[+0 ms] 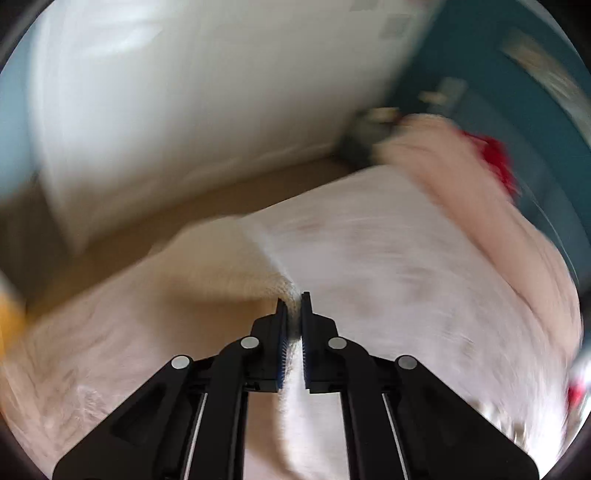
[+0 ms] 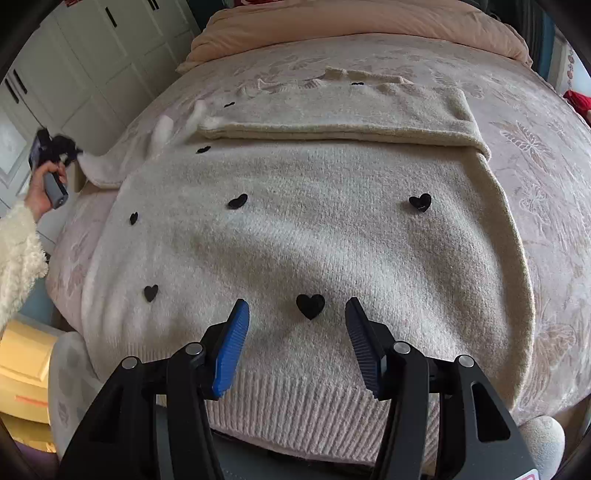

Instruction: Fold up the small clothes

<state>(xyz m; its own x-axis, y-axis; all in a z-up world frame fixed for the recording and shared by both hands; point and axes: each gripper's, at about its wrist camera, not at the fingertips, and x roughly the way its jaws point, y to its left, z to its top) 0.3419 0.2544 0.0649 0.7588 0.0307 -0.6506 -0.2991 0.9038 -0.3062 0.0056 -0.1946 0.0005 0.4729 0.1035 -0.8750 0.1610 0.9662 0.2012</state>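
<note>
Across the bedspread (image 2: pixel 546 155) the sweater (image 2: pixel 303 236) lies hem-nearest, left gripper (image 1: pixel 294 314) pinching its sleeve (image 2: pixel 107 166), right gripper (image 2: pixel 297 332) wide.

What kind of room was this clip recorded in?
Most likely a bedroom. The cream sweater lies on a bed with a pale patterned bedspread, a peach duvet is bunched at the far end, and white panelled wardrobe doors stand alongside.
</note>
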